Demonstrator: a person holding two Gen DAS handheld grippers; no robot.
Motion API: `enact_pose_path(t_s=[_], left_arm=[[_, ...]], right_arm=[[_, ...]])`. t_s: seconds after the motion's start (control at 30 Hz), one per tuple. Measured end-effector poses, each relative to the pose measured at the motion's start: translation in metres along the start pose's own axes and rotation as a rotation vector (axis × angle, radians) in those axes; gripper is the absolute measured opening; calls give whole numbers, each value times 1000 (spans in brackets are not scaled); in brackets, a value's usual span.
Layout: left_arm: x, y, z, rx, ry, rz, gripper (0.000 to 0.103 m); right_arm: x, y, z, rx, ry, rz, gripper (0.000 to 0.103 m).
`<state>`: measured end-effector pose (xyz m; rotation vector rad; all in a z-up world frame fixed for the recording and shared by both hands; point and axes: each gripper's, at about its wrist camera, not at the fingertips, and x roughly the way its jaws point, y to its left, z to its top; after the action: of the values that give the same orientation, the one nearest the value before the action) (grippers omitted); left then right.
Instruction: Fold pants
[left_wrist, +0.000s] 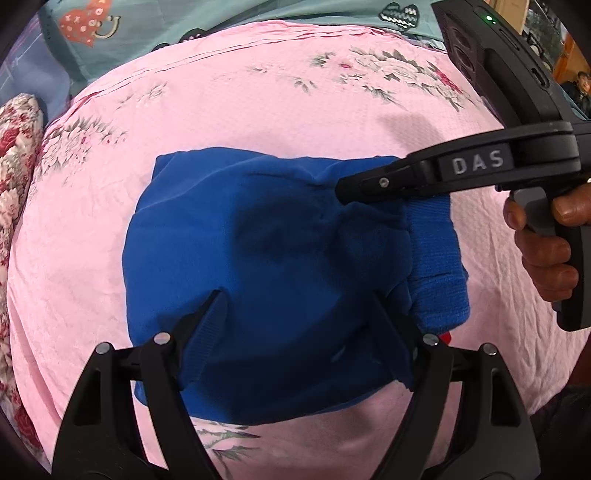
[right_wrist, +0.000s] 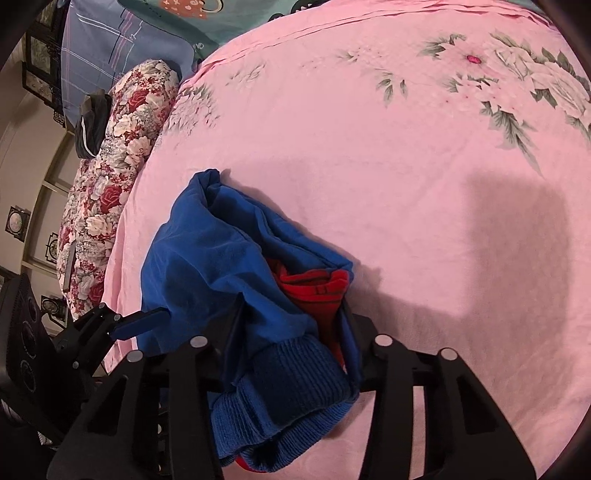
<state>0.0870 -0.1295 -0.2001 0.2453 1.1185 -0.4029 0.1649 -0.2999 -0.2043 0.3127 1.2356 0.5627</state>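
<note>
Blue pants lie folded into a thick bundle on the pink floral bedsheet. My left gripper stands with wide jaws over the bundle's near part, and the cloth spreads past both fingers. From the right, my right gripper reaches onto the bundle's far right corner, beside the ribbed band. In the right wrist view the right gripper is shut on the pants. The ribbed band bulges between its fingers and red lining shows inside. One blue-padded left finger touches the bundle's left edge.
A rolled red-and-white floral quilt runs along the bed's left side with a dark object on it. Teal and blue-grey bedding lies at the far end. A hand holds the right gripper's handle. A person is in the background.
</note>
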Motion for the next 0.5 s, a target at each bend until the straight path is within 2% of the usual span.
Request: enact_pose_path(t_s=[0.1,0.17,0.27,0.33,0.4,0.5], left_arm=[[-21,17,3,-23,4,-42,80],[-43,45,-3,-76,-39,-2,86],[-49,92,-21,-197,-15,26,86],[-45,125,-36,-308,22,0,86],[-39,144,-45,-375,44,-62,85],[-28,148,-47,-395,64,-129,85]], right_arm=[[-2,5,-2,-5,-18,-25,37],[-3,10,-5,-16,-32,-54,35],[0,19,-6,-39,-42,-112,35],[2,22,-6,-41,-43,-135,35],[1,23,-6,-34,-46,-143,35],[1,22,-8,-24,-55,-150,35]])
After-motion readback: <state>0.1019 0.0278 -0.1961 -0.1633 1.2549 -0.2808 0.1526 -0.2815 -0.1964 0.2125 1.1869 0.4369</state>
